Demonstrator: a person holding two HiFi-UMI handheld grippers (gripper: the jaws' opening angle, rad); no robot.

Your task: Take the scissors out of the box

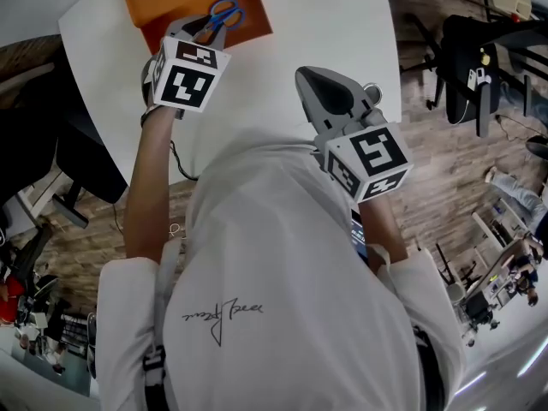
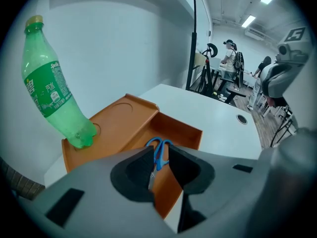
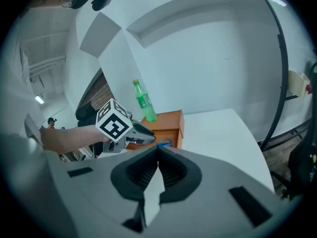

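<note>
Scissors [image 1: 224, 15] with blue handles lie inside the open orange box [image 1: 257, 22] at the far end of the white table [image 1: 342, 24]. My left gripper [image 1: 205, 31] hangs over the box's near edge, pointing steeply down at them. In the left gripper view its jaws [image 2: 159, 155] stand slightly apart, and the scissors [image 2: 158, 144] show in the gap, lying on the box [image 2: 185, 133] floor beyond the tips. My right gripper [image 1: 303, 74] hovers over the bare table, right of the box. Its jaws [image 3: 158, 148] are shut with nothing between them.
A green soda bottle [image 2: 49, 93] stands upright on the box's flat orange lid part, left of the scissors. The table has a round cable hole [image 2: 241, 118]. Office chairs [image 1: 475, 58] and people stand on the wooden floor to the right.
</note>
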